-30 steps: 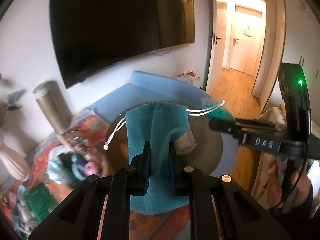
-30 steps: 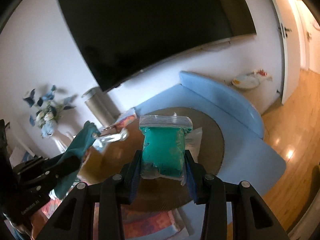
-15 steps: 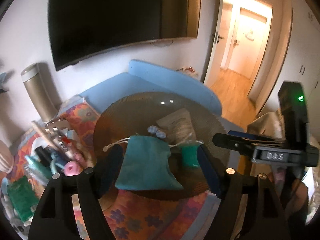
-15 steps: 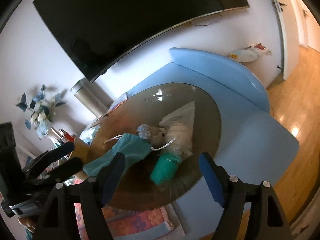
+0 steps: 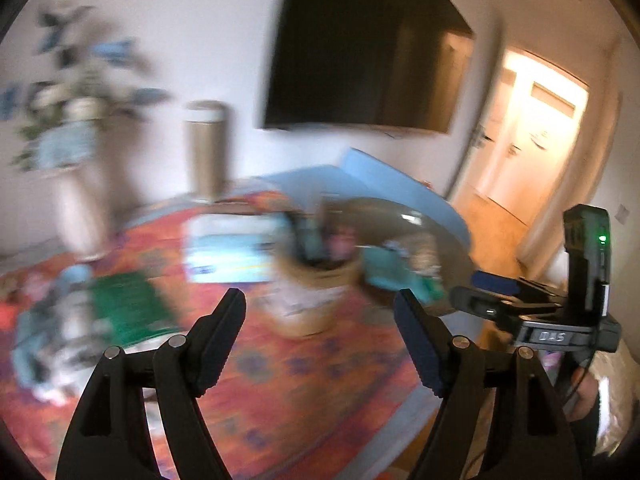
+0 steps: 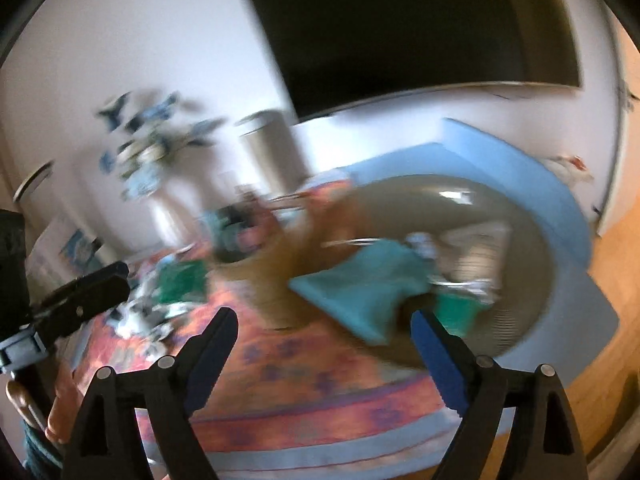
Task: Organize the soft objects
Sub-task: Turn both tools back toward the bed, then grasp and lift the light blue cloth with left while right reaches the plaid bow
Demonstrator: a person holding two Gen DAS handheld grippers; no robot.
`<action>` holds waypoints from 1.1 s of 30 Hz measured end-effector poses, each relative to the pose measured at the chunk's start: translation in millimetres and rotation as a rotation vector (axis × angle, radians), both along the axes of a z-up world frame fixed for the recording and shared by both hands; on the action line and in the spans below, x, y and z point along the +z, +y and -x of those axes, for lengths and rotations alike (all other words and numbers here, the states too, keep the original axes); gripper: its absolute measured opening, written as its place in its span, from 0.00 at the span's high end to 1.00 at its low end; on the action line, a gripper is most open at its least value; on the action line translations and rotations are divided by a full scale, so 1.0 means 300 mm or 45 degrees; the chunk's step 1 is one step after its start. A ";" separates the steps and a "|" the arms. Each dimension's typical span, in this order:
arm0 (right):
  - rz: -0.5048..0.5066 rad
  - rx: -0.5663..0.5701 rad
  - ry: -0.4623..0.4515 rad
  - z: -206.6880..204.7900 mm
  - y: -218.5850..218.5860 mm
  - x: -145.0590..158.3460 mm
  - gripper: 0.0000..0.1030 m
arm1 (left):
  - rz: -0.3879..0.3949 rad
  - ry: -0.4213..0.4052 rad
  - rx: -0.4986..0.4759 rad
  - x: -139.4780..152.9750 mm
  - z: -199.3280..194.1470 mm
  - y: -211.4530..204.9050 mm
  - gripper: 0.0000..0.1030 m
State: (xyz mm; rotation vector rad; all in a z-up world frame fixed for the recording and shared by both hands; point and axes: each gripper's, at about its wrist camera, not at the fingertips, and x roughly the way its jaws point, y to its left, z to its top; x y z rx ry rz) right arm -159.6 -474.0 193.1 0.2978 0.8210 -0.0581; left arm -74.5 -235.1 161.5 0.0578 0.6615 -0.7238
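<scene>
Soft teal cloth pouch (image 6: pixel 372 292); seemingly glossy tray (image 6: pixel 516 240).

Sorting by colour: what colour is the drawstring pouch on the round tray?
Teal drawstring pouch, clearest in the right wrist view.

Bare patterned mat (image 6: pixel 320 376) open just ahead, woven basket (image 5: pixel 316 292) standing mid-path, teal pouch (image 6: pixel 368 288) lying on the round tray (image 6: pixel 528 280) at right, blurred clutter pile (image 5: pixel 80 320) crowding the left, tall vase (image 5: pixel 76 184) and canister (image 5: pixel 206 144) blocking the wall side

Orange patterned cloth (image 6: pixel 304 376) under a wicker basket (image 6: pixel 276 280), with the round brown tray (image 6: pixel 516 320) (blurred) just right of the basket.
</scene>
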 end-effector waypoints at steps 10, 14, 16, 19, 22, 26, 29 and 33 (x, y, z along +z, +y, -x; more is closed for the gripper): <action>0.011 0.264 0.112 -0.147 0.431 -0.063 0.10 | 0.019 -0.045 0.406 -0.008 -0.028 0.597 0.27; -0.003 0.360 0.190 -0.220 0.590 -0.133 0.10 | 0.034 0.037 0.473 -0.100 -0.062 0.747 0.27; -0.016 0.387 0.226 -0.248 0.646 -0.171 0.10 | 0.029 0.089 0.489 -0.147 -0.078 0.787 0.27; -0.021 0.427 0.285 -0.294 0.728 -0.232 0.10 | -0.001 0.162 0.491 -0.228 -0.111 0.821 0.27; -0.016 0.464 0.329 -0.333 0.797 -0.280 0.10 | -0.045 0.213 0.459 -0.290 -0.142 0.827 0.27; -0.001 0.485 0.375 -0.398 0.878 -0.338 0.10 | -0.126 0.191 0.461 -0.326 -0.187 0.805 0.27; -0.012 0.475 0.418 -0.448 0.918 -0.397 0.10 | -0.128 0.201 0.466 -0.338 -0.250 0.809 0.27; -0.006 0.436 0.465 -0.509 0.944 -0.483 0.10 | -0.201 0.165 0.499 -0.352 -0.331 0.788 0.27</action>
